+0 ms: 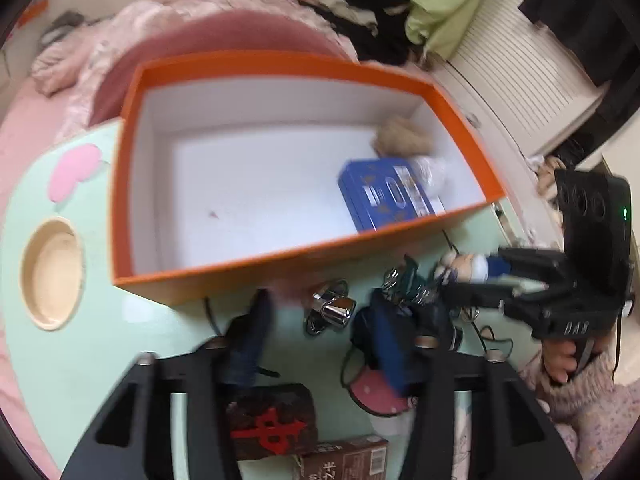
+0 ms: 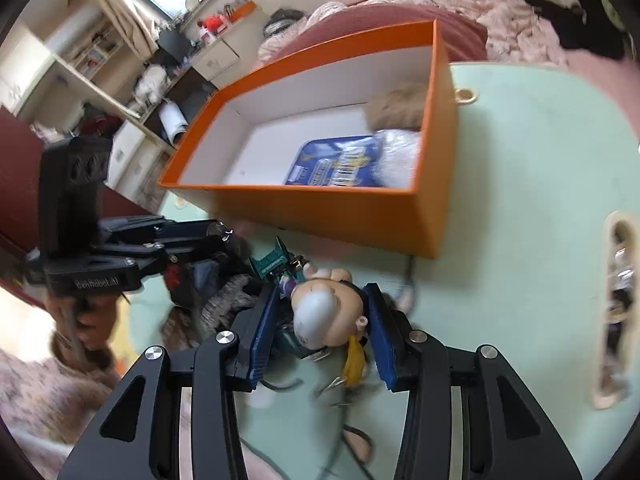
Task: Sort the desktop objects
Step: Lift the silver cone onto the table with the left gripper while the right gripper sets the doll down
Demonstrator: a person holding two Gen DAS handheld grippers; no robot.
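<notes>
An orange box with a white inside stands on the pale green table. It holds a blue tin, a beige fluffy thing and a clear plastic bag. My left gripper is open, low over a silver metal piece among small clutter in front of the box. My right gripper has its blue pads on both sides of a small doll figure; the left wrist view shows the doll held between those fingers.
A dark mahjong-style block with a red character and a brown carton lie near my left gripper. A pink round item, a green clip and cables lie in the clutter. A round cup recess is in the table at the left.
</notes>
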